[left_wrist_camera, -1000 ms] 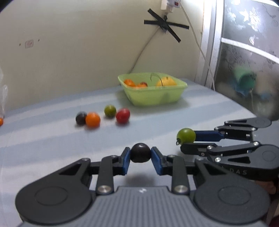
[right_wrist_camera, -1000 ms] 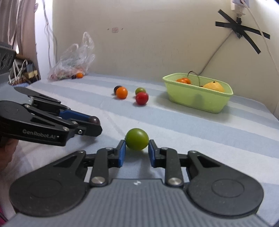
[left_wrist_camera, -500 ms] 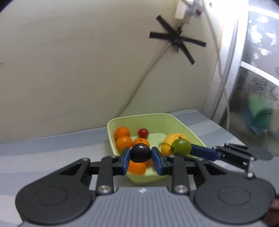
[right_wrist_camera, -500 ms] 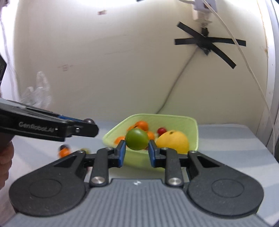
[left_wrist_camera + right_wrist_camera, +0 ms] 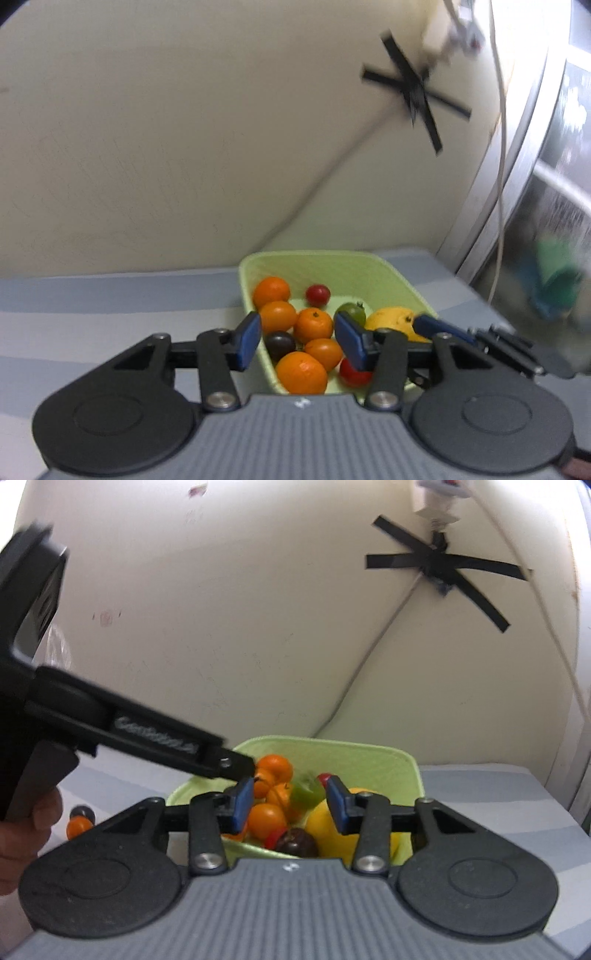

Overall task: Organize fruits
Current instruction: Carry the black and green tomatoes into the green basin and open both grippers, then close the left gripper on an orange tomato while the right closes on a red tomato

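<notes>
A light green basket [image 5: 325, 264] [image 5: 376, 764] holds several oranges [image 5: 271, 291], red tomatoes [image 5: 317, 293], a yellow fruit [image 5: 393, 321] [image 5: 321, 825], a dark fruit [image 5: 280, 342] [image 5: 297, 842] and a green fruit [image 5: 351, 312] [image 5: 304, 792]. My left gripper [image 5: 297, 341] is open and empty just above the basket's near left part. My right gripper [image 5: 290, 805] is open and empty above the basket; the green fruit looks blurred between its pads. The right gripper's fingers [image 5: 439, 328] show at the right of the left wrist view.
An orange fruit and a dark fruit [image 5: 79, 821] lie on the striped tablecloth [image 5: 110, 306] left of the basket. The wall with taped cable [image 5: 439, 565] stands close behind. A window frame [image 5: 491, 206] is at the right.
Both grippers opened over the basket. The dark fruit left the left gripper and the green fruit left the right one; both now lie in the basket.
</notes>
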Available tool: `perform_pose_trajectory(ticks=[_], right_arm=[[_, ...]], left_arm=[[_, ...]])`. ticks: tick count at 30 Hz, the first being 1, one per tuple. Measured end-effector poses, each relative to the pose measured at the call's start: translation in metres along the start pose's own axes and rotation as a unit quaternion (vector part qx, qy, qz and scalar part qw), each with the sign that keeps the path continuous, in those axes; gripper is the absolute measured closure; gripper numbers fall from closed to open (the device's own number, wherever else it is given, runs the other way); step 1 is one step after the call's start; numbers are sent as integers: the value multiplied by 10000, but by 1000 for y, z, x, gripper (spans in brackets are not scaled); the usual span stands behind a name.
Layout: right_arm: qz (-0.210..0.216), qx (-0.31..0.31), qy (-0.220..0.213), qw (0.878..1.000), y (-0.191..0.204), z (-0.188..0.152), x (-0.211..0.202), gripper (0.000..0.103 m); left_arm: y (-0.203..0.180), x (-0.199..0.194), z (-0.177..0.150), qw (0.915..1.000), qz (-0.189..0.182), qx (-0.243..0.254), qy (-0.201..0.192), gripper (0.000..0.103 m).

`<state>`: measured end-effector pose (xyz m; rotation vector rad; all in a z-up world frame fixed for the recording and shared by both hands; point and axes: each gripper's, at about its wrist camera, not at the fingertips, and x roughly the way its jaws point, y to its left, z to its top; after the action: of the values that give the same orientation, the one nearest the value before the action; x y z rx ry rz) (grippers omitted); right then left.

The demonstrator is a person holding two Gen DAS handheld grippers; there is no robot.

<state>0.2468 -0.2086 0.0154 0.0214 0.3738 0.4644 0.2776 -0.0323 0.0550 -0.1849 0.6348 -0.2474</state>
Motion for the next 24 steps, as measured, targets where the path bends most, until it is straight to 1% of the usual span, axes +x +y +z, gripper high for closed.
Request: perform_pose_trajectory(ticks=[3, 6, 8, 10, 12, 15, 17, 19, 21, 22, 24], right_arm=[[114, 253, -21, 9996, -3, 0, -14, 57], [384, 382, -24, 9985, 4, 0, -30, 57], [642, 292, 22, 9975, 17, 0, -37, 57], [920, 126, 159, 9956, 33, -5, -41, 57], [1169, -79, 392, 9923, 52, -14, -45, 57], [1348, -456, 714, 9872, 78, -28, -46, 58], [1344, -646, 825, 9854, 87, -31, -43, 58], [1339, -682, 921, 9843, 91, -30, -39, 58], [1308, -667, 992, 9842, 92, -28, -33, 58], [1275, -667, 1016, 9844, 93, -26, -29, 58], [1206, -678, 1040, 9849, 94, -22, -20, 58]], left_arm=[[20, -44, -7, 9992, 36, -207, -340, 54], [43, -81, -23, 9973, 300, -377, -559, 54], [57, -97, -35, 9958, 501, -517, -563, 54], [71, -106, -51, 9941, 696, -672, -483, 54], [80, -107, -64, 9933, 795, -775, -335, 54], [90, -103, -79, 9924, 860, -863, -184, 54], [90, -95, -85, 9923, 859, -889, -95, 54], [88, -85, -88, 9928, 832, -864, 19, 54], [82, -76, -89, 9939, 795, -752, 125, 54], [80, -77, -93, 9945, 788, -671, 138, 54], [69, -69, -90, 9952, 833, -485, 155, 54]])
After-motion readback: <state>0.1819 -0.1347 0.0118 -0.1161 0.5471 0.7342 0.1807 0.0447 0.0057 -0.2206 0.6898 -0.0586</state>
